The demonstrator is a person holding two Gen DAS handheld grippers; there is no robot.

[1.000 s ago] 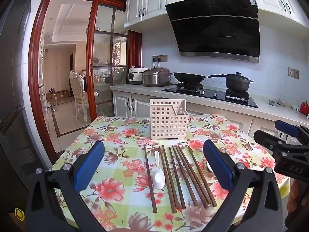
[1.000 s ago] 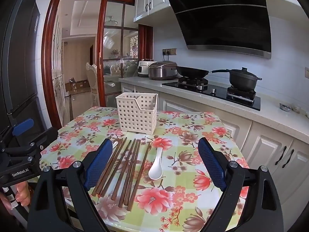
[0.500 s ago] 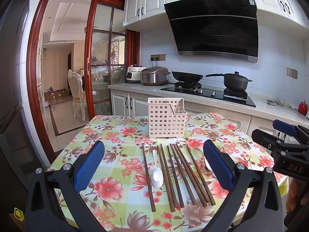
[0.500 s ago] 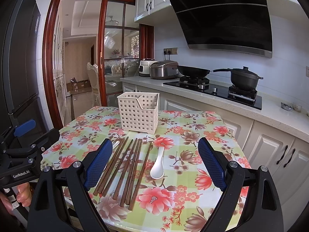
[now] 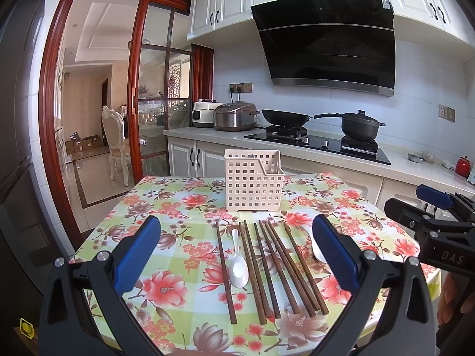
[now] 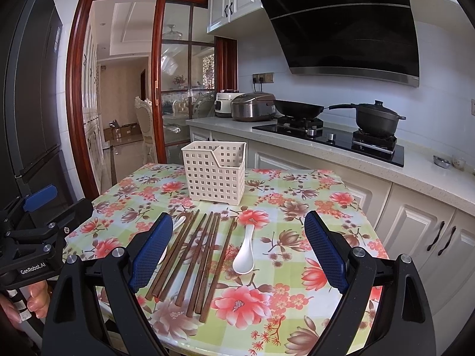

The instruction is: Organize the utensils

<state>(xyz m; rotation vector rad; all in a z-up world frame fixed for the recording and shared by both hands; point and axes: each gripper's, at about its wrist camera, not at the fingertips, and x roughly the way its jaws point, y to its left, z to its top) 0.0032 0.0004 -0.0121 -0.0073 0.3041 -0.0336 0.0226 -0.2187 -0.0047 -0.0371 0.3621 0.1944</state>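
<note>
A white lattice utensil basket [image 5: 252,184] [image 6: 215,173] stands upright at the far side of the flowered table [image 5: 166,207]. In front of it lie several brown chopsticks [image 5: 273,267] [image 6: 199,255] in a loose row. One white spoon [image 5: 239,267] [image 6: 245,255] lies among them, and a second spoon [image 5: 317,252] [image 6: 178,224] is partly hidden by a finger. My left gripper [image 5: 236,225] and my right gripper [image 6: 239,219] hover open above the near table edge, holding nothing.
The right gripper's frame [image 5: 427,228] shows at the right edge and the left gripper's frame [image 6: 35,231] at the left, each held by a hand. Behind the table runs a counter [image 5: 297,148] with a stove, a wok, a pot [image 5: 360,124] and rice cookers. A doorway [image 5: 98,103] opens at the left.
Both views have drifted only slightly. The utensils and the basket lie where they were, and both grippers stay open.
</note>
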